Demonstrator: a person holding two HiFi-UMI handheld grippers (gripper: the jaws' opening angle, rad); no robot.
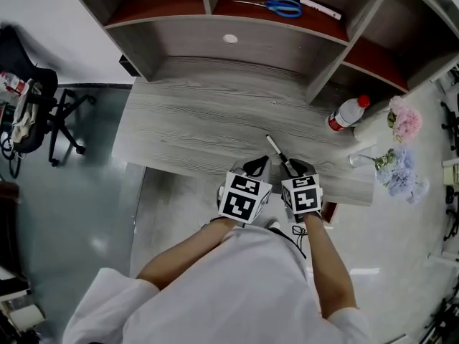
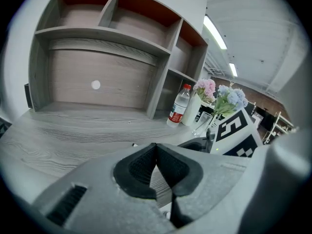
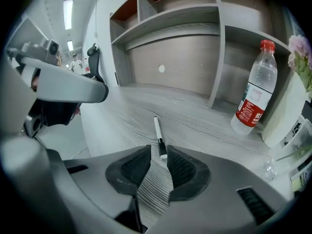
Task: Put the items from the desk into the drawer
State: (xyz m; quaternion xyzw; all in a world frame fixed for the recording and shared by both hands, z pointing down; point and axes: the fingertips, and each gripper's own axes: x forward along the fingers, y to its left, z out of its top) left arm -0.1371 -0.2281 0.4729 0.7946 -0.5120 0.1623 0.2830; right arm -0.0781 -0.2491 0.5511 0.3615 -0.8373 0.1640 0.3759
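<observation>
We are holding left tongs (image 2: 156, 147) pressed together, right tongs (image 3: 158, 161) spread beside a slim white pen's (image 3: 158, 133) black tip, low on the wood-grain surface (image 3: 204, 126).

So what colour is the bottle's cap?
Red cap, clearest in the right gripper view.

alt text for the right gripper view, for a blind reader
The right gripper, jaws open, points at a black-and-white pen lying on the grey desk just ahead. A water bottle with a red cap stands at right, beside a shelf unit.
</observation>
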